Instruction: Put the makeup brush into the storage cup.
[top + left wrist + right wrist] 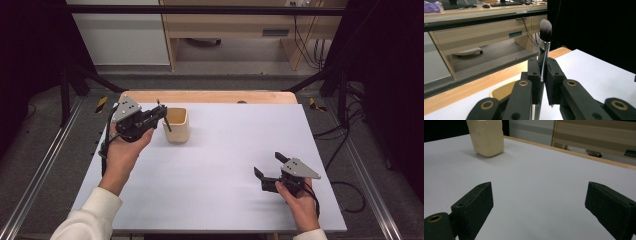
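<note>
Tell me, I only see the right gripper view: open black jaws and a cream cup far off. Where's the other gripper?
Observer: The left gripper is held up beside that cream cup, at the table's far left.
Operator: Is it holding something?
Observer: Yes, a makeup brush, pinched between its jaws by the silver part under the bristles.
Operator: Which way does the fluffy end point?
Observer: In the left gripper view, the dark bristles point up and the handle hangs down, over the cup's rim.

Tongs (539, 207) spread wide, cream cup (487, 136) beyond
</note>
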`<state>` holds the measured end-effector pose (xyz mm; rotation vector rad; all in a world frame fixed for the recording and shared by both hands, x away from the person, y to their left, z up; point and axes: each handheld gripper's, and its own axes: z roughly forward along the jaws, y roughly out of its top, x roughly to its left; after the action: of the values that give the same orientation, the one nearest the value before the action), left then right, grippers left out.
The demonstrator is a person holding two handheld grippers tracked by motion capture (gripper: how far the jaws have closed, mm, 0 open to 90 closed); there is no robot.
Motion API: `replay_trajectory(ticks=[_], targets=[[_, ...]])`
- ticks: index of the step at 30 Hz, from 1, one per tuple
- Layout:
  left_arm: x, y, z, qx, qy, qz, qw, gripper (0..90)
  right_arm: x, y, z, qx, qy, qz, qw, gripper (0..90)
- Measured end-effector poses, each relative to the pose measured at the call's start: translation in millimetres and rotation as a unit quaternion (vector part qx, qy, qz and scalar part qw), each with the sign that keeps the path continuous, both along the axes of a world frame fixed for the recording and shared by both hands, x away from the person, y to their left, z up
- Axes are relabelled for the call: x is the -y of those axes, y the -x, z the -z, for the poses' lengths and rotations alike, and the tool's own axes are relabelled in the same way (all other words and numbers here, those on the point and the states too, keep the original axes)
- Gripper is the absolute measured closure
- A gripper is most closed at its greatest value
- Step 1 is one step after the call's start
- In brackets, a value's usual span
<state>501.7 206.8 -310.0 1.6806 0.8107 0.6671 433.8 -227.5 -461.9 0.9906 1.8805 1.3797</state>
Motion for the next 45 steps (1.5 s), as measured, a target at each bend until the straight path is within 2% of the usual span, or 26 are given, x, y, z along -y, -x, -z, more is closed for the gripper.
replay_trajectory(ticks=[5, 15, 20, 22, 27, 34, 37, 45], targets=[[0.1, -4.0, -1.2, 0.001, 0.002, -0.003, 1.0000, 83.2, 5.9, 3.3, 1.2, 0.006, -0.007, 0.001, 1.0000, 7.4], [2.7, -12.5, 0.5, 0.001, -0.006, -0.010, 0.9999, 83.2, 9.0, 8.7, 3.1, 0.007, 0.001, -0.009, 0.9999, 4.7], [4.5, -16.8, -1.7, 0.002, -0.001, -0.015, 0.9999, 83.2, 10.8, 12.5, 3.7, 0.007, 0.005, -0.012, 0.9999, 4.2], [5.4, -18.5, -2.9, 0.004, -0.009, -0.016, 0.9998, 83.2, 11.3, 13.5, 3.9, 0.010, 0.007, -0.014, 0.9998, 4.1], [7.4, -23.9, -3.5, 0.004, -0.010, -0.019, 0.9998, 83.2, 11.9, 17.0, 5.9, 0.013, 0.017, -0.020, 0.9996, 3.1], [8.9, -31.7, 1.4, 0.000, -0.014, -0.025, 0.9996, 83.2, 14.3, 17.7, 5.5, 0.016, 0.013, -0.016, 0.9997, 3.1], [10.9, -33.0, 3.3, 0.002, -0.024, -0.021, 0.9995, 83.2, 15.1, 17.7, 6.0, 0.017, 0.013, -0.016, 0.9996, 3.1], [13.3, -35.3, 1.0, 0.002, -0.015, -0.026, 0.9996, 83.2, 19.2, 18.9, 5.9, 0.018, 0.010, -0.012, 0.9997, 3.2]])
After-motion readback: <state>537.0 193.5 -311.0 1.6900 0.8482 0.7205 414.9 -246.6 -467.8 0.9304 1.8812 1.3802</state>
